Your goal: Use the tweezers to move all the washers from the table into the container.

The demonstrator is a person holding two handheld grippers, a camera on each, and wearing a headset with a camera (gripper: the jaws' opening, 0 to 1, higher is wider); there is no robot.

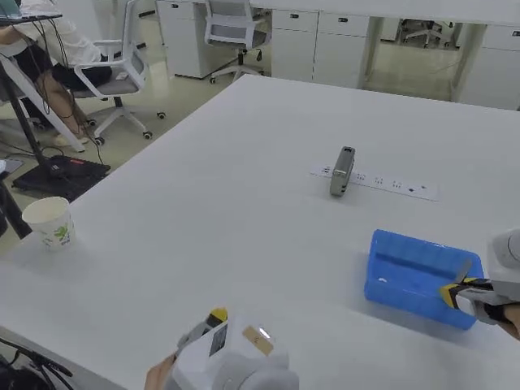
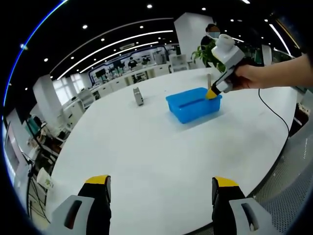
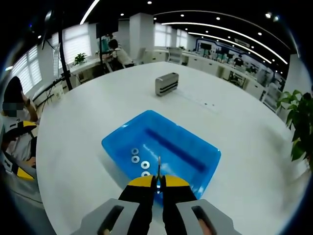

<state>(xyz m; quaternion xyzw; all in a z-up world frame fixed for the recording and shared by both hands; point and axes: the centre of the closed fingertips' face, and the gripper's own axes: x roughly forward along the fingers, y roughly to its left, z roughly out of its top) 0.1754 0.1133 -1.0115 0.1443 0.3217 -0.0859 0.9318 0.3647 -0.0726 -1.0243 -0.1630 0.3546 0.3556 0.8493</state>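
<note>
The white bench (image 1: 227, 236) carried a blue container (image 1: 422, 248) near its right front edge. Farther back lay a flat white power strip (image 1: 390, 184), with a grey block (image 1: 342, 171) at its left end. A paper cup (image 1: 50, 222) stood upright near the left edge, well apart from the others.

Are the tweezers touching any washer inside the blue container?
Apart. The right gripper view shows the tweezers ending beside the washers, with a strip of bare blue container floor between them.

No text can be read; the green print on the paper cup (image 1: 49, 223) is too blurred.
</note>
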